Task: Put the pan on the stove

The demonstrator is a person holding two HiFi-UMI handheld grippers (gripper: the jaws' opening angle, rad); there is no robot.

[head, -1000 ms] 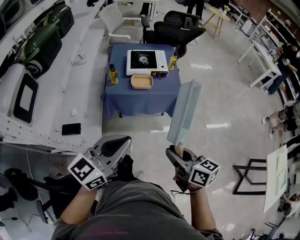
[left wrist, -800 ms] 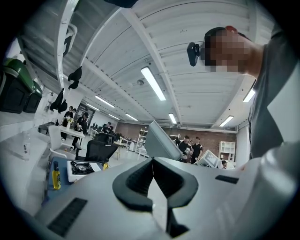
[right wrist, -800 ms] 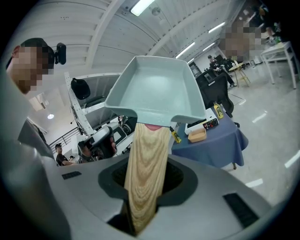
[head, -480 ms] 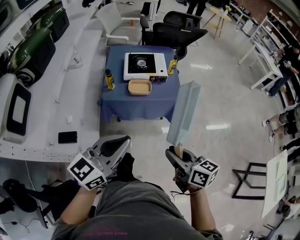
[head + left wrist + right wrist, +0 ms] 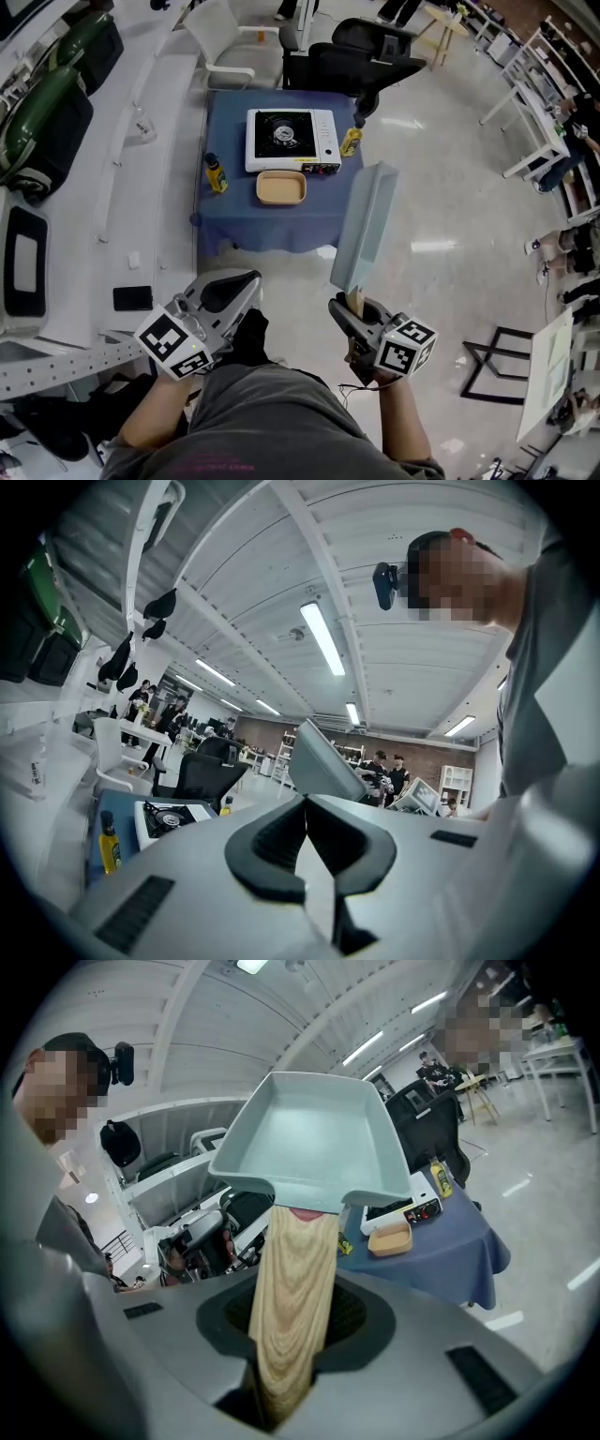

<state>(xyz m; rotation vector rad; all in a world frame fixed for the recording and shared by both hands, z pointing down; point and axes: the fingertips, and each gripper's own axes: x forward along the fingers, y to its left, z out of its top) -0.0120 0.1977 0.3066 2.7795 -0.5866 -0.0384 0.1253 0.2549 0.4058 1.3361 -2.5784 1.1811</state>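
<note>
My right gripper is shut on the wooden handle of a pale blue-grey rectangular pan. The pan stands up and forward from the jaws, its hollow facing the right gripper view. The white single-burner stove sits on a blue-clothed table some way ahead, and shows small in the right gripper view. My left gripper hangs at the lower left, apart from everything. Its jaws meet at the tips with nothing between them.
On the table a tan tray lies in front of the stove, a yellow bottle stands at its left and another at its right. Black office chairs stand behind the table. White shelving runs along the left.
The table with the stove has drifted down the head view and looks nearer. Both grippers and the pan keep their places in the view.
</note>
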